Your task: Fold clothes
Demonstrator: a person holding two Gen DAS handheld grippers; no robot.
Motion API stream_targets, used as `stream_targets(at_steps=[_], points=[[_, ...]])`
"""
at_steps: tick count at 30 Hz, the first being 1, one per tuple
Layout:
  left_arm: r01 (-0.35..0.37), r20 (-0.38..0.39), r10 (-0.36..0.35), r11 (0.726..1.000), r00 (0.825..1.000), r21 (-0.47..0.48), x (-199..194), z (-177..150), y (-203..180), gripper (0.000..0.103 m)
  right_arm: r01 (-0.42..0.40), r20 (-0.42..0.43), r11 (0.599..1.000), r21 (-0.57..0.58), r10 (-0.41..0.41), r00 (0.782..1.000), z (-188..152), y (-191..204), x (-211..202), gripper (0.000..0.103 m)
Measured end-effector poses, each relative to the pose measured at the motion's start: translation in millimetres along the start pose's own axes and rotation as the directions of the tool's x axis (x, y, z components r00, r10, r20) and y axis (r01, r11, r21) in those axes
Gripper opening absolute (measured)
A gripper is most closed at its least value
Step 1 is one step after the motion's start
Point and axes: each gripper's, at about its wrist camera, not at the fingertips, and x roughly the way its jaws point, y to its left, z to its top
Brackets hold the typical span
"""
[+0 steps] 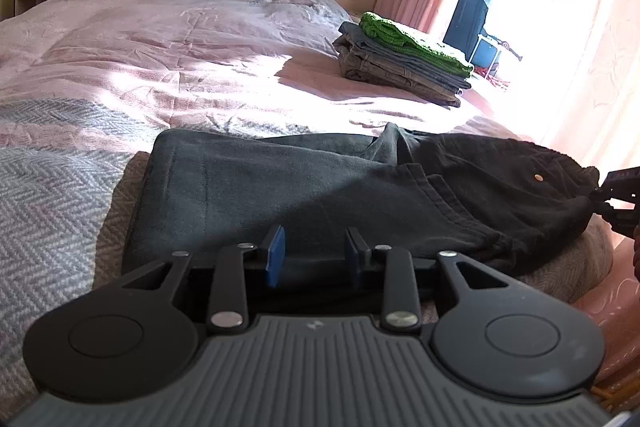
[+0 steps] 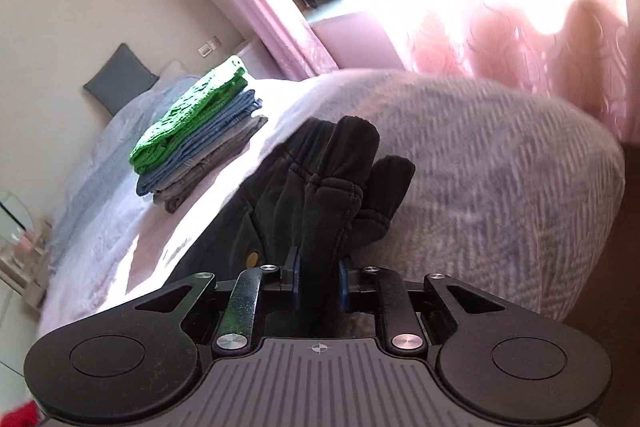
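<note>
My right gripper pinches the waistband of the dark trousers, which lie lengthwise across the bed; my left gripper gapes, empty.

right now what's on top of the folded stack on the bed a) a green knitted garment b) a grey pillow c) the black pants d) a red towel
a: the green knitted garment lies on top of the folded stack, above blue and grey pieces, while the black pants lie apart, nearer the camera, with one end pinched in the right gripper.
</note>
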Motion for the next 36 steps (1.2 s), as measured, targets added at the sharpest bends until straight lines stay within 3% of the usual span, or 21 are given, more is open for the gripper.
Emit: stream_targets(at_steps=[5,7,9,11,13,17,19,21,23,25,29,31,34,36], points=[[0.008,0.051,-0.004,0.995,0.999,-0.094,-24,3,24,0.027,0.051,0.125,0.958,-0.281,-0.016,0.992,-6,74,-5,0.014],[-0.004,0.076,0.015,0.99,0.997,-0.141,-38,4,39,0.026,0.049,0.173,0.911,-0.408,0.025,0.985,-16,110,-11,0.014],[-0.017,0.1,0.038,0.98,0.994,-0.201,-53,5,58,0.026,0.036,0.209,0.834,-0.551,0.097,0.973,-36,150,-21,0.014],[-0.03,0.11,0.061,0.965,0.992,-0.262,-66,3,77,0.026,0.028,0.229,0.735,-0.678,0.175,0.957,-57,189,-31,0.014],[-0.043,0.106,0.08,0.947,0.991,-0.318,-75,0,96,0.026,0.0,0.213,0.609,-0.793,0.277,0.937,-91,225,-41,0.014],[-0.069,0.063,0.101,0.92,0.993,-0.385,-79,-10,116,0.026,-0.089,0.065,0.318,-0.944,0.444,0.894,-173,276,-44,0.014],[-0.08,0.04,0.106,0.906,0.994,-0.415,-79,-15,124,0.026,-0.154,-0.06,0.169,-0.974,0.462,0.885,-221,283,-36,0.015],[-0.08,0.025,0.101,0.896,0.995,-0.436,-77,-20,127,0.027,-0.211,-0.181,0.024,-0.977,0.43,0.885,-270,281,-26,0.015],[-0.078,0.019,0.096,0.894,0.995,-0.442,-77,-22,129,0.027,-0.223,-0.234,-0.074,-0.972,0.37,0.899,-310,270,-11,0.015],[-0.075,0.016,0.091,0.895,0.996,-0.44,-77,-23,130,0.028,-0.144,-0.177,-0.113,-0.983,0.395,0.901,-327,263,-6,0.015],[-0.072,0.016,0.088,0.892,0.996,-0.446,-75,-24,131,0.028,-0.169,-0.171,-0.044,-0.985,0.441,0.881,-303,270,-17,0.015],[-0.07,0.02,0.089,0.892,0.996,-0.447,-75,-25,130,0.028,-0.166,-0.162,-0.035,-0.986,0.474,0.866,-298,271,-30,0.015],[-0.068,0.023,0.088,0.891,0.996,-0.45,-76,-27,130,0.028,-0.204,-0.208,-0.063,-0.977,0.509,0.835,-304,271,-42,0.015],[-0.068,0.022,0.088,0.89,0.996,-0.451,-76,-28,130,0.028,-0.203,-0.23,-0.109,-0.973,0.501,0.834,-319,271,-46,0.015]])
